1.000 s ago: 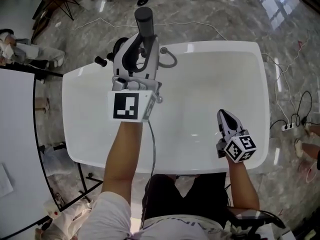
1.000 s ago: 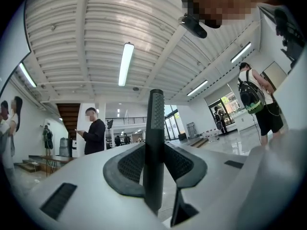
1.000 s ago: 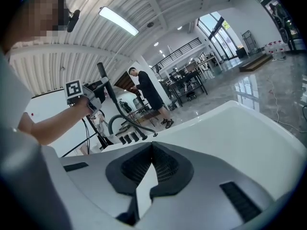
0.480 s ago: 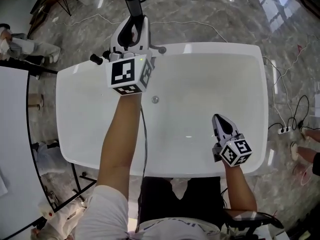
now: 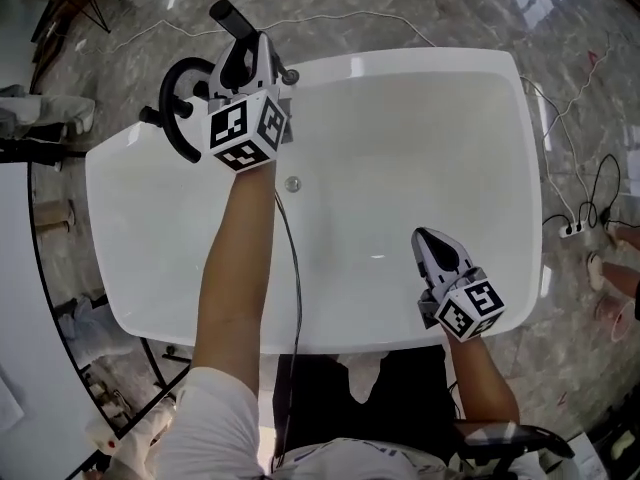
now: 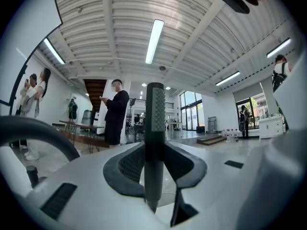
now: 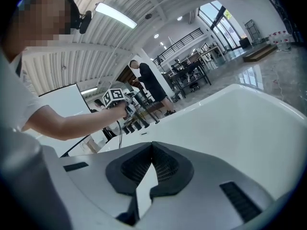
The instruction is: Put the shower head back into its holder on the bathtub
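- Seating the slim dark grey rod-shaped shower head (image 5: 232, 20) is the step in hand. The left gripper (image 5: 243, 68) clamps it mid-shaft, pads tight on both sides in the left gripper view (image 6: 154, 163).
- Shower head location: over the far left corner of the white glossy bathtub (image 5: 400, 68), just beside the black curved spout (image 5: 166, 96), top tilted away to the left.
- Holder itself: can't pick it out in any view. Probably sits among the fittings at that corner.
- To do it well, in my judgement:
  - level the roll so the rod lines up with the socket before going down
  - descend slowly and straight, staying clear of the spout
  - let go only once the rod is bottomed and stands on its own
- Right gripper (image 5: 428, 240): jaws shut tip to tip with nothing between them, idle over the tub's near right side. Should stay out of the way.
- Versus a second ago:
  - left gripper and shower head have moved left and down, from over the far rim's middle to the spout corner
  - rod was near upright, now leans
  - spout, hidden behind the gripper then, is now plain
  - grip unchanged
  - right gripper barely shifted
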